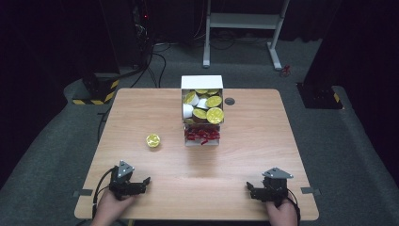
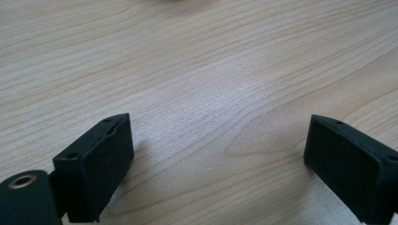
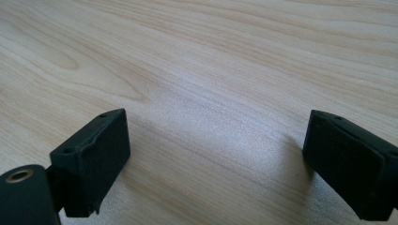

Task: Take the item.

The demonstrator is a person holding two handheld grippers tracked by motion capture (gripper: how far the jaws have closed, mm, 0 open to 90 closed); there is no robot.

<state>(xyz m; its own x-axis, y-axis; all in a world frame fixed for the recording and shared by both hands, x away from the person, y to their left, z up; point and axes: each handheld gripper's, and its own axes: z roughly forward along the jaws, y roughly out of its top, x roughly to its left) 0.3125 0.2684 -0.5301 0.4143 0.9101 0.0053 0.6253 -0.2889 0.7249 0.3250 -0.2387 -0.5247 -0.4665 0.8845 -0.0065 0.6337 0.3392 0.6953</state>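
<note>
A white box (image 1: pixel 202 83) at the table's far middle holds several white cups with yellow foil lids (image 1: pixel 214 115). Against its front sits a small tray with red pieces (image 1: pixel 202 136). One yellow-lidded cup (image 1: pixel 153 140) stands alone on the wood, left of the tray. My left gripper (image 1: pixel 145 184) rests near the front left edge, held by a hand, open and empty; the left gripper view shows its jaws wide apart (image 2: pixel 218 154) over bare wood. My right gripper (image 1: pixel 251 189) lies near the front right edge, also open with nothing between its jaws (image 3: pixel 216 159).
The wooden table (image 1: pixel 244 160) has a dark round grommet (image 1: pixel 229 101) right of the box. Beyond the far edge are a white metal frame (image 1: pixel 244 21), cables and black stands with yellow-black tape (image 1: pixel 96 92) on grey carpet.
</note>
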